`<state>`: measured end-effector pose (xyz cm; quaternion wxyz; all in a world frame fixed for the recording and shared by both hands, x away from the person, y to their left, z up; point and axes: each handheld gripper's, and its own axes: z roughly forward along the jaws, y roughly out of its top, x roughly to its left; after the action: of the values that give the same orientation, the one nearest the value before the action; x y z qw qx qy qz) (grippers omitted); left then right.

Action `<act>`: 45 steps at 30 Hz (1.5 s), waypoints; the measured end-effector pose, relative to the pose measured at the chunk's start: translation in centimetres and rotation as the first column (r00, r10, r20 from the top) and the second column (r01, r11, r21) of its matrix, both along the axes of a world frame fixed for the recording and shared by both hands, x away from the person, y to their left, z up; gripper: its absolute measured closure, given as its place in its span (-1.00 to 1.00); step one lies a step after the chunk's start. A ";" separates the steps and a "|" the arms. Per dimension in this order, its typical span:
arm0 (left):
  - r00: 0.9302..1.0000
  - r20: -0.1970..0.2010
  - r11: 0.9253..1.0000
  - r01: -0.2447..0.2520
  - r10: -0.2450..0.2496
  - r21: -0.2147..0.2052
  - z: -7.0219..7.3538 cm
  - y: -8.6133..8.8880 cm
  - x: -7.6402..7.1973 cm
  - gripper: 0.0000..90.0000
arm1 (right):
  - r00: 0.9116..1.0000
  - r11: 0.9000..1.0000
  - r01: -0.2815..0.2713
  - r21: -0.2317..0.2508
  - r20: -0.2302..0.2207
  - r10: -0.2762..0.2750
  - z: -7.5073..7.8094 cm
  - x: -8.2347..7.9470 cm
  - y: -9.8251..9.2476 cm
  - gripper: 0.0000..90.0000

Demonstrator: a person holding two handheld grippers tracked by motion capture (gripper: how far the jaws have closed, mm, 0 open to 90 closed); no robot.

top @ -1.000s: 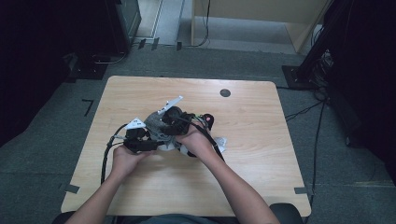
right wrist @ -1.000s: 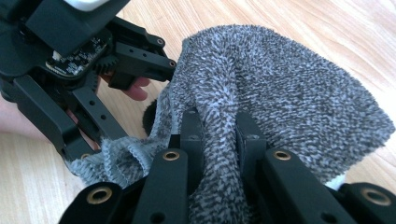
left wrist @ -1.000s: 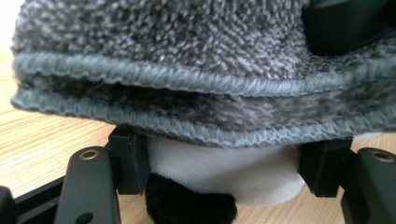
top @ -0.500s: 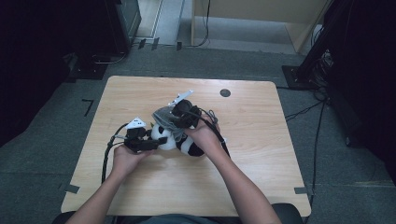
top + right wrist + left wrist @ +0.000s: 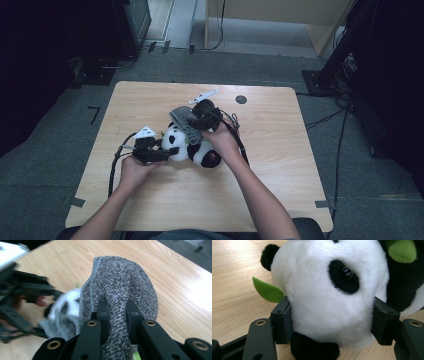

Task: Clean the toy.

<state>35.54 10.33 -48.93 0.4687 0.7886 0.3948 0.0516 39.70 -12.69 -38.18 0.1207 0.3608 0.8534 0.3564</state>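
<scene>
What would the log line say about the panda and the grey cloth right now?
left gripper: clamps panda head | right gripper: pinches grey cloth, lifted over panda | table: panda lying

A pale wooden table (image 5: 280, 165) with a small dark round hole (image 5: 241, 99) stands on grey floor (image 5: 380, 200).

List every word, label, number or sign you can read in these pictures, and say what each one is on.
None can be read.
Panda plush: plain black and white fur with green felt leaves, no tag or print in sight.
Grey knitted cloth: no label showing.
Wooden table: bare wood, one dark round spot near its far edge, no writing.
Left gripper and right gripper: black jaws, no markings.
</scene>
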 end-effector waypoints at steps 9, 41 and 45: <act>1.000 0.003 1.000 -0.004 0.004 0.009 0.1 -0.1 -0.1 -0.30 | 0.991 0.992 -0.130 -0.006 -0.013 0.129 0.1 -2.1 4.2 0.75; 1.000 0.000 1.000 -0.007 0.007 0.011 0.1 -0.3 0.0 -0.29 | 0.992 0.999 0.021 -0.025 -0.125 -0.024 -2.1 2.0 -1.2 0.76; 1.000 -0.005 1.000 -0.004 0.004 0.002 0.1 -0.2 0.0 -0.29 | 0.997 0.998 0.028 -0.061 -0.073 -0.032 -1.5 2.0 -1.7 0.76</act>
<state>35.54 10.12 -48.84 0.4669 0.7883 0.3975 0.0510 41.69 -14.42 -39.73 0.1052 0.3827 0.8620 0.3152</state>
